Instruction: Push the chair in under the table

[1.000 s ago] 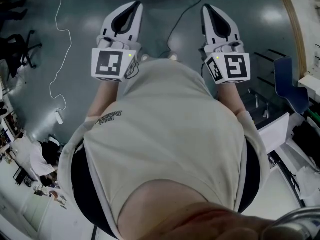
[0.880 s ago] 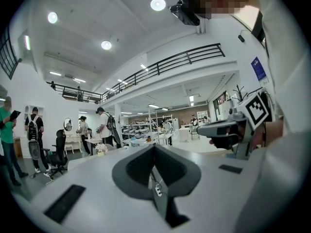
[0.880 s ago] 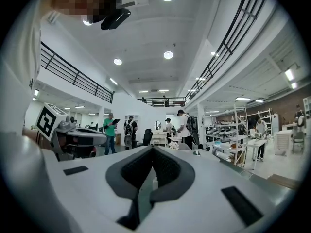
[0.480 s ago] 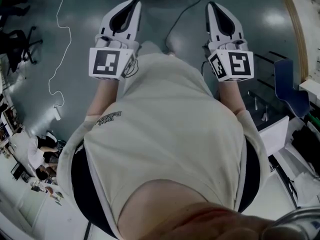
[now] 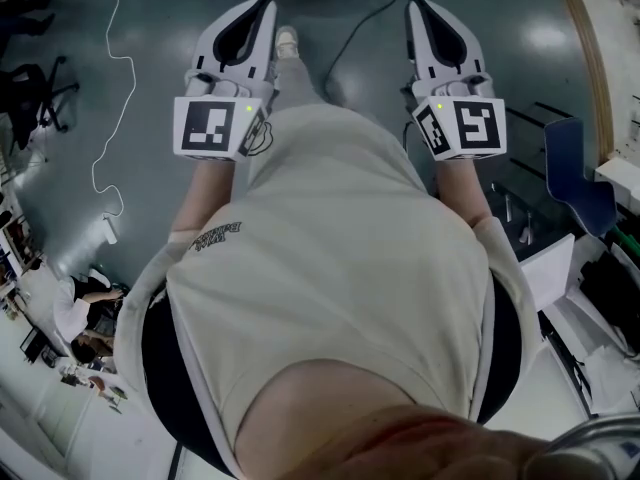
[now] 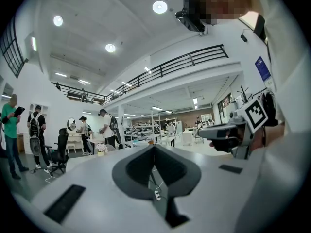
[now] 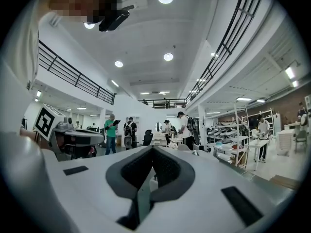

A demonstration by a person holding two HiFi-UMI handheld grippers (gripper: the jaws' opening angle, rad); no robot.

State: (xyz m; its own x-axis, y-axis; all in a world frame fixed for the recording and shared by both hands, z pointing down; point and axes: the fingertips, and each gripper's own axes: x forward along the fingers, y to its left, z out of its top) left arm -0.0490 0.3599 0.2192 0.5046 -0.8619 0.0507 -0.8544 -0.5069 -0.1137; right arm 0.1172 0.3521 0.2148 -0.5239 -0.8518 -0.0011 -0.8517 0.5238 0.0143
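Note:
In the head view both grippers are held level in front of my torso, over grey floor. My left gripper (image 5: 264, 5) is shut with nothing in it, and so is my right gripper (image 5: 414, 5). A dark blue chair (image 5: 573, 172) stands at the right edge, well apart from both grippers, next to a white table (image 5: 551, 261). In the left gripper view the closed jaws (image 6: 154, 147) point across an open hall, and the right gripper (image 6: 219, 132) shows beside them. The right gripper view shows its closed jaws (image 7: 153, 148) and the left gripper (image 7: 74, 140) at the left.
A white cable (image 5: 108, 88) and a dark cable (image 5: 352, 40) lie on the floor ahead. A black office chair (image 5: 38, 96) stands far left. My shoe (image 5: 287, 39) shows between the grippers. Several people (image 7: 112, 132) and shelving (image 7: 228, 135) stand far off in the hall.
The floor and its cables have slid down and left in the head view. Both grippers sit slightly higher in the picture, still shut. A shoe has come into view between them.

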